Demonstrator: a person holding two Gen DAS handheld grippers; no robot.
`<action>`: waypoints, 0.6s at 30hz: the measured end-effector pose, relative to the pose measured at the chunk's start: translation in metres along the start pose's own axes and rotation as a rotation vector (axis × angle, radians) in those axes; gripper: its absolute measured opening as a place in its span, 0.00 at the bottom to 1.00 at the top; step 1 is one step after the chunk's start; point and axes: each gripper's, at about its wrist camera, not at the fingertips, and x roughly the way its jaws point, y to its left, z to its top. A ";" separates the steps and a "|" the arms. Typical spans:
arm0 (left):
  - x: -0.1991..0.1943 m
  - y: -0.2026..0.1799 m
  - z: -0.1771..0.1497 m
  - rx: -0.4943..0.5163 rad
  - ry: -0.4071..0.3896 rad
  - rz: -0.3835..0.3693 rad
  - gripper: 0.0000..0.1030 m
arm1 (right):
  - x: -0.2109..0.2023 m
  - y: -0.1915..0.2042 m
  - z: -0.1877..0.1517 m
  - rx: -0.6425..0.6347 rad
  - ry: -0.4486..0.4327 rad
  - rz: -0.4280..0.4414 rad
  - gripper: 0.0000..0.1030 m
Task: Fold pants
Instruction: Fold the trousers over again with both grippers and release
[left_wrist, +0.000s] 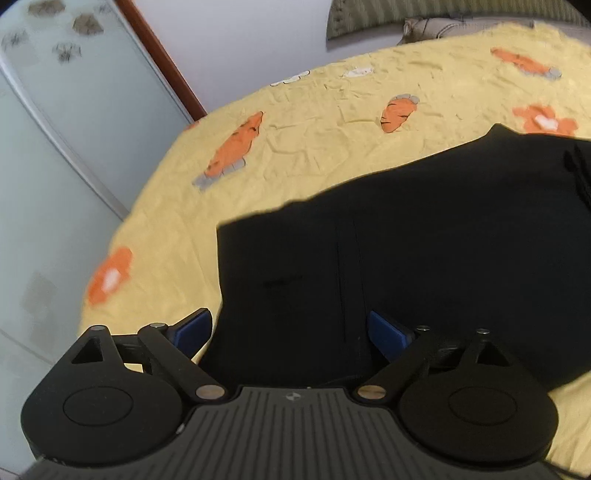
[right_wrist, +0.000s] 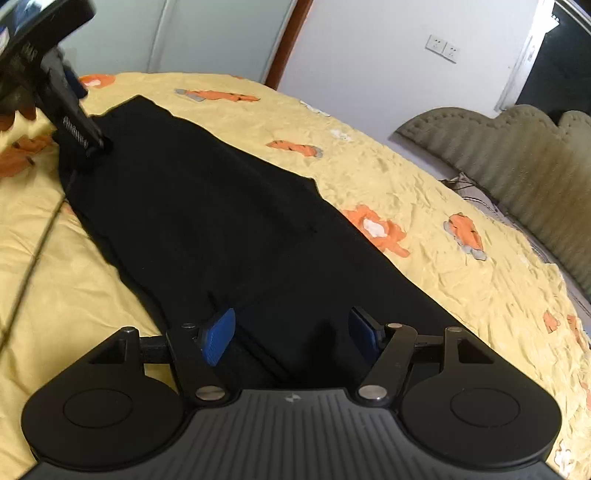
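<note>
The black pants (left_wrist: 424, 251) lie flat in a long folded strip on the yellow bed cover (left_wrist: 332, 147). My left gripper (left_wrist: 291, 332) hovers at one end of the strip, its blue pads wide apart and open, with fabric below them but not pinched. In the right wrist view the pants (right_wrist: 207, 206) stretch away to the far left. My right gripper (right_wrist: 291, 332) stands open over the near end, its pads (right_wrist: 218, 336) apart above the cloth. The left gripper (right_wrist: 92, 142) shows at the far end of the pants.
The bed cover (right_wrist: 424, 192) has orange carrot and flower prints. A padded headboard (right_wrist: 517, 155) stands at the right. A frosted wardrobe door (left_wrist: 55, 166) and a white wall (left_wrist: 240, 44) lie beyond the bed's edge. A thin cable (right_wrist: 33, 251) crosses the cover at the left.
</note>
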 end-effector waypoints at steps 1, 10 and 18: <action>-0.001 0.007 -0.003 -0.016 0.006 -0.017 0.92 | -0.005 0.001 0.005 0.005 -0.035 0.003 0.66; -0.031 0.083 -0.037 -0.252 0.060 0.042 0.90 | -0.011 0.075 0.058 -0.246 -0.250 0.086 0.65; -0.102 0.185 -0.053 -0.424 -0.013 0.453 0.92 | 0.006 0.151 0.081 -0.427 -0.343 0.193 0.65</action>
